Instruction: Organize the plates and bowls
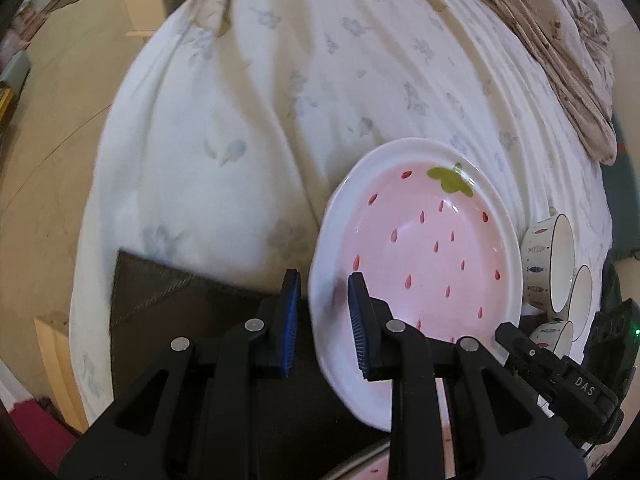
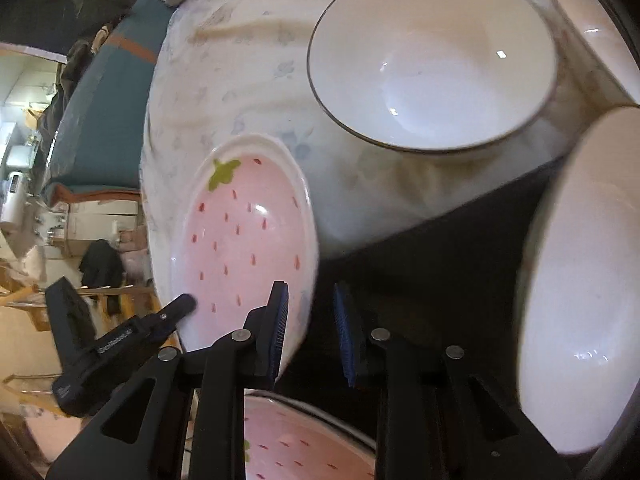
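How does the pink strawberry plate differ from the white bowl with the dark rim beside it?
The strawberry plate is shallow, pink inside with red seed marks and a green leaf; the white bowl is deep and plain inside. The plate has a wavy white rim, the bowl a thin dark one. The plate sits between both grippers' fingers; the bowl rests apart on the floral sheet. Both are glossy and empty.

From my left gripper's camera, a plate (image 1: 416, 240) sits tilted on the bedsheet (image 1: 240, 120), bowls (image 1: 548, 264) just to its right, a mat (image 1: 180, 312) to its left, another plate (image 2: 304, 444) below it.
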The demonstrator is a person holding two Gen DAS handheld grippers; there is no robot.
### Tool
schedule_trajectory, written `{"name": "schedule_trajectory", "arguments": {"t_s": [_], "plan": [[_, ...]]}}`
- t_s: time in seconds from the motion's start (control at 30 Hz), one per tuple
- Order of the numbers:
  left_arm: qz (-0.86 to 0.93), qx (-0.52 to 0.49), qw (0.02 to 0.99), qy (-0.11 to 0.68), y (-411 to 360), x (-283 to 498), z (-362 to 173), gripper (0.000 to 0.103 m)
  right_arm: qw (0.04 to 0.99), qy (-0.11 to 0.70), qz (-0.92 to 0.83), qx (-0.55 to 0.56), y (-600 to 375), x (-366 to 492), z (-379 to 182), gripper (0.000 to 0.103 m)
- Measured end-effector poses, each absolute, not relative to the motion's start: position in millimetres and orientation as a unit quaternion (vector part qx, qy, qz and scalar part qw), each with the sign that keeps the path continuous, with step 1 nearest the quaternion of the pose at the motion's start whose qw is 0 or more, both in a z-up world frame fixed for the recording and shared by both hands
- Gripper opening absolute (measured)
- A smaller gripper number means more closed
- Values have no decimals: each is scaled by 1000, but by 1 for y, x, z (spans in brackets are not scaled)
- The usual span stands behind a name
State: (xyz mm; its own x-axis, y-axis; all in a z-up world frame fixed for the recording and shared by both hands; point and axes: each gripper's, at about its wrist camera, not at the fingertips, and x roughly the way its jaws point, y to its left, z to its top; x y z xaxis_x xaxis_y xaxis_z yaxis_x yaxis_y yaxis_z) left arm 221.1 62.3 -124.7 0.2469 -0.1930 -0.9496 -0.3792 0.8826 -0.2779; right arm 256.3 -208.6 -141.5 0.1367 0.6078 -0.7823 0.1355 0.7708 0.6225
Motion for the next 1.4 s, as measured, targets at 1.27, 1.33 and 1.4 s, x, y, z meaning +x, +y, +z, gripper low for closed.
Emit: {"name": "schedule_trajectory", "arguments": {"t_s": [1.27,1.33,1.4], "plan": [[14,-189,790,583,32,198,-70,25,748,594,222,196,-184,243,-94,31],[11,-189,792,580,32,189,-65,25,750,592,226,189,-183,238,-87,31],[8,-191,794,578,31,182,-60,25,753,588,230,186,-183,232,-80,31]]}}
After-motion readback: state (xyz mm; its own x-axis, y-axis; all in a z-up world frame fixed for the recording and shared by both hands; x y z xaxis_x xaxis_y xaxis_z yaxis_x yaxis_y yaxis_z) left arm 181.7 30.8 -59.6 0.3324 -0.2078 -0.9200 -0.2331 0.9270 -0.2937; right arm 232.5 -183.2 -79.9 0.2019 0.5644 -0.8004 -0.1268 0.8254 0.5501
